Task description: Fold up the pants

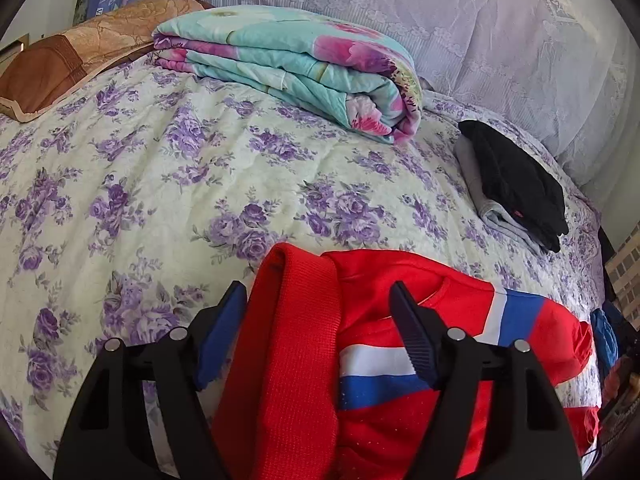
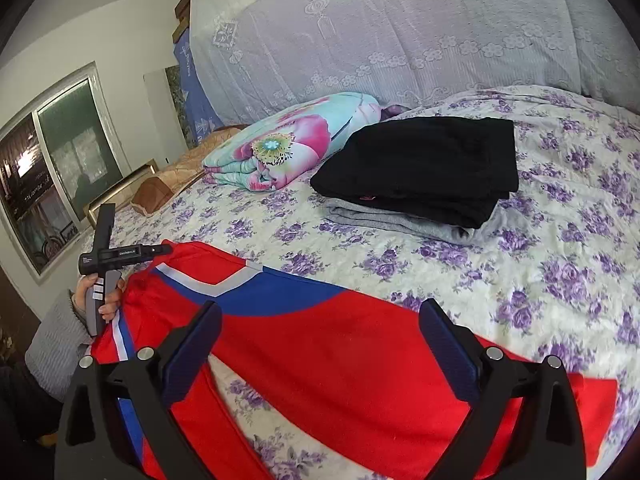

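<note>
My left hand-held gripper [image 1: 320, 312] straddles the red pants' [image 1: 400, 360] ribbed waistband, jaws not pinching; the right hand-held gripper [image 2: 320, 328] gapes wide above them on the near bed [image 2: 560, 240].

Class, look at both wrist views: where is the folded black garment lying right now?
The black garment lies on a folded grey one on the flowered bedspread, just right of the folded floral quilt, beyond the red pants.
</note>
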Tool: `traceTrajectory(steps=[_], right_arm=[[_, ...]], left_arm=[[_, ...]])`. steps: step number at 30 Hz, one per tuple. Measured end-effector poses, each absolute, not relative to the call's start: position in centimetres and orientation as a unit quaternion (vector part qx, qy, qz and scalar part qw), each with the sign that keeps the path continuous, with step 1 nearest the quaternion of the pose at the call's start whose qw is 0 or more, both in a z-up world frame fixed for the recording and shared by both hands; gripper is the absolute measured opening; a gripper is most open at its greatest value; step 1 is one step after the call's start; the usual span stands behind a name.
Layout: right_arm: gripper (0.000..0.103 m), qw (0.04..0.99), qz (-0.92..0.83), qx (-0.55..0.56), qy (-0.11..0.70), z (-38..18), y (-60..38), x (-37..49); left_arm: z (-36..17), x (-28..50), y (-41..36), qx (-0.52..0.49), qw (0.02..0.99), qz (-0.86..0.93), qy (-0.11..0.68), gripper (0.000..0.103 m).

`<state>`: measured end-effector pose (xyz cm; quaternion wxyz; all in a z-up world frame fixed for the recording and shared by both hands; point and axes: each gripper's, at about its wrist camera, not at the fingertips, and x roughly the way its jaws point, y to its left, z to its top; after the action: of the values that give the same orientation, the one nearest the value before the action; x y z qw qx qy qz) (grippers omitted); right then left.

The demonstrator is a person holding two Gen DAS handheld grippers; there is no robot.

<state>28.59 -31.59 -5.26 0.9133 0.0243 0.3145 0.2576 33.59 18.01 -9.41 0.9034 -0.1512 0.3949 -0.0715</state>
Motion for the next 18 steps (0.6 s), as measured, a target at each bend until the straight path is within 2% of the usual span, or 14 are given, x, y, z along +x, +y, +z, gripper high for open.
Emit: traceTrajectory(steps=[14, 18], right_arm=[[0.098, 0.861, 0.32, -0.073, 0.389, -9.8, -29.9, 36.1], [0.087, 0.842, 0.341, -0.101, 0.405, -10.8, -29.3, 37.6]], left_arm=[[-10.4, 34.9, 20.0, -0.206, 0.888, -0.092, 0.401, 0.071], [-10.5, 34.9, 19.3, -0.191, 0.889, -0.102, 0.403, 0.069]])
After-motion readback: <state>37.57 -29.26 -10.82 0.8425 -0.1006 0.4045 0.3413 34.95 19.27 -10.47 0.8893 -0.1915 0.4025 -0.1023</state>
